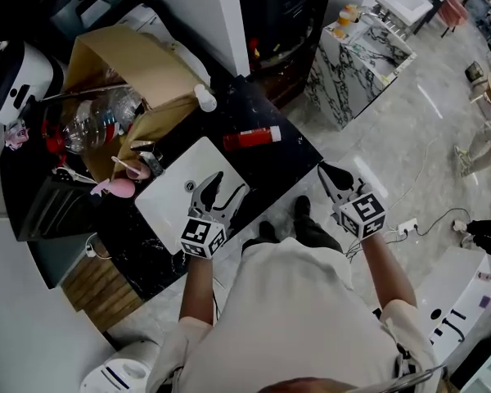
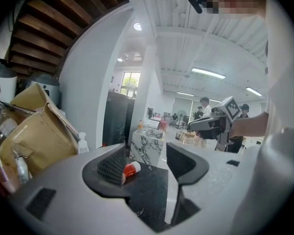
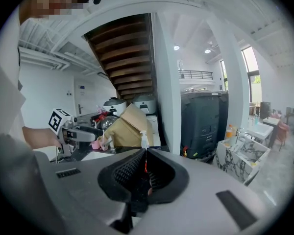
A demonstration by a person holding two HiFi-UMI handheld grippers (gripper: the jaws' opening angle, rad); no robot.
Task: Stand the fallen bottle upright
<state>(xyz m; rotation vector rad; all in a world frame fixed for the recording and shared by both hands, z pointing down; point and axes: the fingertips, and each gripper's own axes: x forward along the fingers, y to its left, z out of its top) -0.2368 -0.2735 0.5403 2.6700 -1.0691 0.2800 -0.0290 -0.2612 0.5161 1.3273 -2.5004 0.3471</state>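
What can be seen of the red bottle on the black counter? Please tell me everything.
The red bottle is a slim cylinder, plastic by its look, with a white cap at its right end in the head view. It lies on its side, flat on the black marbled counter, beyond the white basin and apart from it. Only the counter touches it. Any label is too small to read.

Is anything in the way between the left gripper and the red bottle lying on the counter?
Nothing visible. The left gripper, fingers open, faces the red bottle across bare black counter.
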